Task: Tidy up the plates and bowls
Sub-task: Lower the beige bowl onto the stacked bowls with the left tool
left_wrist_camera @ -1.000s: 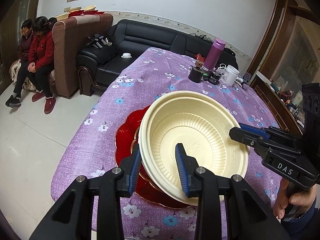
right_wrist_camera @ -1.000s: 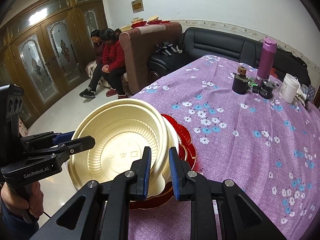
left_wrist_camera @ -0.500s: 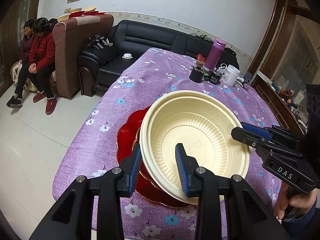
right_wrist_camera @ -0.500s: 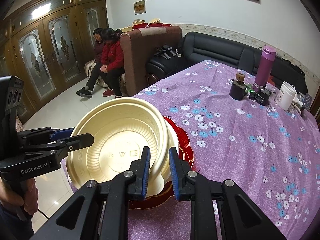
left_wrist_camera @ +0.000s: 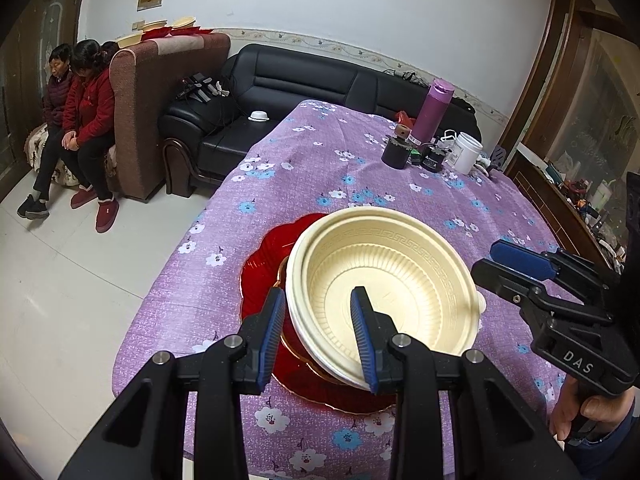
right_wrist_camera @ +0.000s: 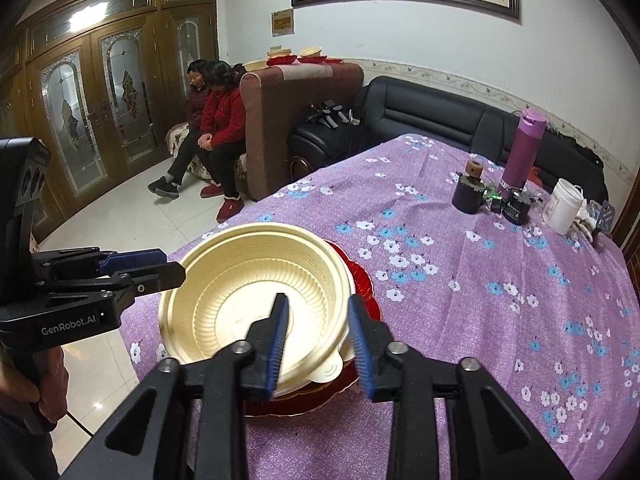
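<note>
- my left tool point(left_wrist_camera: 320, 322) is spread wide, one finger inside and one outside the near rim of the cream bowl point(left_wrist_camera: 384, 280); no grip on it that I can see
- right tool point(right_wrist_camera: 318, 332) same deal on the opposite rim, parted and not squeezing
- bowls sit nested on the red plate point(left_wrist_camera: 260, 256) at the counter point(right_wrist_camera: 480, 320) edge; stacking looks basically done, only backing off left I'd say

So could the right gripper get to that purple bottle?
Probably yes: the right gripper is open around the rim of the cream bowl, so it can lift away, and the tablecloth toward the purple bottle looks free.
</note>
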